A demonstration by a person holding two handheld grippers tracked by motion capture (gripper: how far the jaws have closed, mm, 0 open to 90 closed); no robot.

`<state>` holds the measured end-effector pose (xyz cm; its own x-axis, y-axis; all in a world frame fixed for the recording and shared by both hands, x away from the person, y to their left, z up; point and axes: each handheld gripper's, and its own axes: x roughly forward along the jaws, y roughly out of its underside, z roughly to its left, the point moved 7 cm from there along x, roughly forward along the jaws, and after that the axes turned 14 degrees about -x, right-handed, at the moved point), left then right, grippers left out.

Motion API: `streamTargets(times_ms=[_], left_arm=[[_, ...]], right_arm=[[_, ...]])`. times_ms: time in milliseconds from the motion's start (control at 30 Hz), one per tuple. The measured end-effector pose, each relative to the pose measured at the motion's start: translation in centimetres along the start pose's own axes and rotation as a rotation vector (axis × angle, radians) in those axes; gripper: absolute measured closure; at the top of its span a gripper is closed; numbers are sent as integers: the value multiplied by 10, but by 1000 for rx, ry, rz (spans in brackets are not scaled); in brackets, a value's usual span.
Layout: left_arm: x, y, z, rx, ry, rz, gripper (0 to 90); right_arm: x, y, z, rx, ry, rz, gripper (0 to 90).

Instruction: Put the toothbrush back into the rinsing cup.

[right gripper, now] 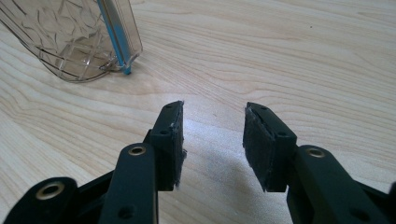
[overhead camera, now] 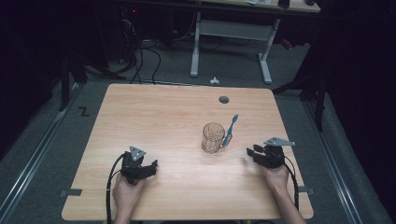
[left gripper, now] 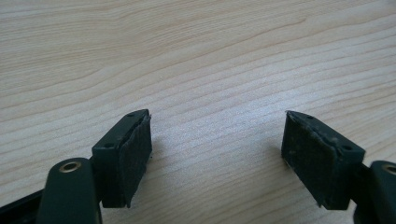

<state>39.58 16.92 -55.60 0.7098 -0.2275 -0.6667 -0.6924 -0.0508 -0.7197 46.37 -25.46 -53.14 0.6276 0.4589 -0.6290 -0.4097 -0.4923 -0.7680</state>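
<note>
High view shows a blue toothbrush [overhead camera: 230,129] leaning against the outside of a clear plastic mug [overhead camera: 213,138] right of the table's [overhead camera: 154,116] centre, both untouched. Right gripper [overhead camera: 252,154], jaws apart and empty, sits with the mug at its ten o'clock, near. Left gripper [overhead camera: 152,167], released too, rests well apart at the mug's eight o'clock. Grasping probably remains.

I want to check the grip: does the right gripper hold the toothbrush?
No, the right gripper has open jaws with only bare table between them, and the toothbrush leans on the cup.
</note>
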Motion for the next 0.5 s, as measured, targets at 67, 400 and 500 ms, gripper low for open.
streamTargets(times_ms=[67, 400, 500], left_arm=[[0, 0, 0, 0, 1, 0, 249], [0, 0, 0, 0, 1, 0, 249], [0, 0, 0, 0, 1, 0, 249]], right_arm=[[2, 1, 0, -6, 2, 6, 577], [7, 3, 2, -15, 11, 21, 566], [9, 4, 3, -19, 12, 31, 561]])
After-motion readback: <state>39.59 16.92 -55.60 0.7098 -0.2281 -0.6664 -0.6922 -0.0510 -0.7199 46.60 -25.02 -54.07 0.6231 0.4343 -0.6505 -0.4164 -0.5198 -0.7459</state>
